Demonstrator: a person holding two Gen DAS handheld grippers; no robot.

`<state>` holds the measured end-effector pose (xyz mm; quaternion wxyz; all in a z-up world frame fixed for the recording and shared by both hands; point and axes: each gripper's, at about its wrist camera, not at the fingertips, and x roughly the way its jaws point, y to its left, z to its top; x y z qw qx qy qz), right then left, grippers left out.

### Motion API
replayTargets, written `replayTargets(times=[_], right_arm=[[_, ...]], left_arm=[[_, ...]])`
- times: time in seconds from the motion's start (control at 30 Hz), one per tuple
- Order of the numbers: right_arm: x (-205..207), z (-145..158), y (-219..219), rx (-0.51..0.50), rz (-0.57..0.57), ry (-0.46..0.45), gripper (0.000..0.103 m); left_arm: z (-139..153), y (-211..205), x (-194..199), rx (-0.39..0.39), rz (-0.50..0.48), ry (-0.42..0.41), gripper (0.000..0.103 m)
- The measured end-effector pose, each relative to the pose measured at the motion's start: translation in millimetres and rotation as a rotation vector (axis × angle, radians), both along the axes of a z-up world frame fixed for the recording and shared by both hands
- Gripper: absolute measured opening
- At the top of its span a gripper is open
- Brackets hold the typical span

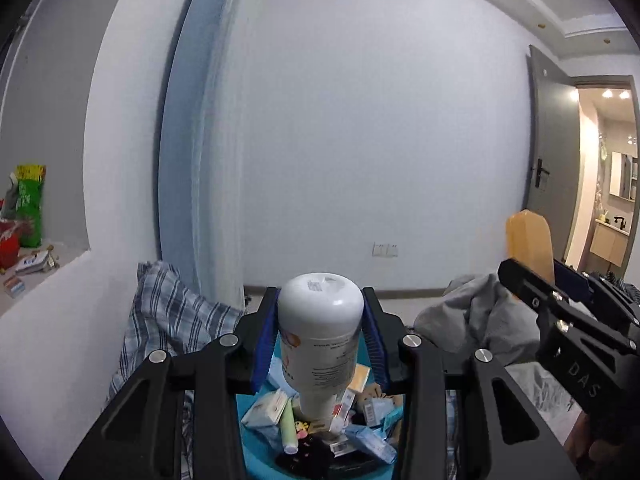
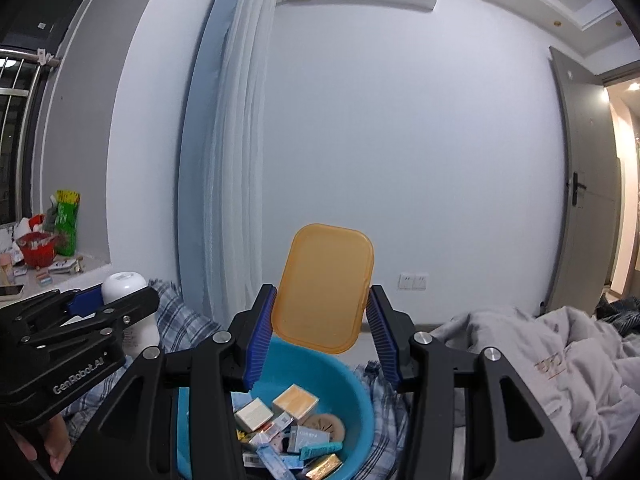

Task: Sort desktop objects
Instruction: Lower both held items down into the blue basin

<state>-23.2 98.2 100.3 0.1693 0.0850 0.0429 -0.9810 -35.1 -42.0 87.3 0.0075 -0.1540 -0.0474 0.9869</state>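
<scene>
My left gripper [image 1: 320, 312] is shut on a white bottle [image 1: 320, 332], held upside down, base toward the wall, above a blue basin [image 1: 256, 460] full of small boxes and tubes. My right gripper [image 2: 320, 304] is shut on an orange plastic lid [image 2: 324, 288], held upright above the same blue basin [image 2: 356, 400]. The left gripper and its bottle [image 2: 128, 292] show at the left of the right wrist view. The right gripper and the lid [image 1: 528, 240] show at the right of the left wrist view.
The basin sits on a plaid cloth [image 1: 172, 312] on a bed. A grey quilt [image 2: 540, 360] lies to the right. A window ledge [image 2: 48, 268] at the left holds a red basket and a green bag. A white wall is ahead, an open door [image 2: 580, 184] at the right.
</scene>
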Motion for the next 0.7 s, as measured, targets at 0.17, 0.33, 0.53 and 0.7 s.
replayTargets(times=[0.17, 0.33, 0.53, 0.7], right_arm=[[-22, -27, -9, 0.037, 0.003, -0.086, 0.045], [-50, -61, -18, 0.069, -0.002, -0.190, 0.045], [-78, -98, -9, 0.081, 0.040, -0.369, 0.045], [-88, -120, -11, 0.096, 0.028, -0.444, 0.045]], left_arm=[[-29, 2, -29, 0.005, -0.010, -0.104, 0.042], [-66, 7, -49, 0.002, -0.003, -0.202, 0.042], [-106, -5, -76, 0.063, 0.009, -0.329, 0.042], [-124, -7, -85, 0.056, 0.026, -0.375, 0.042]])
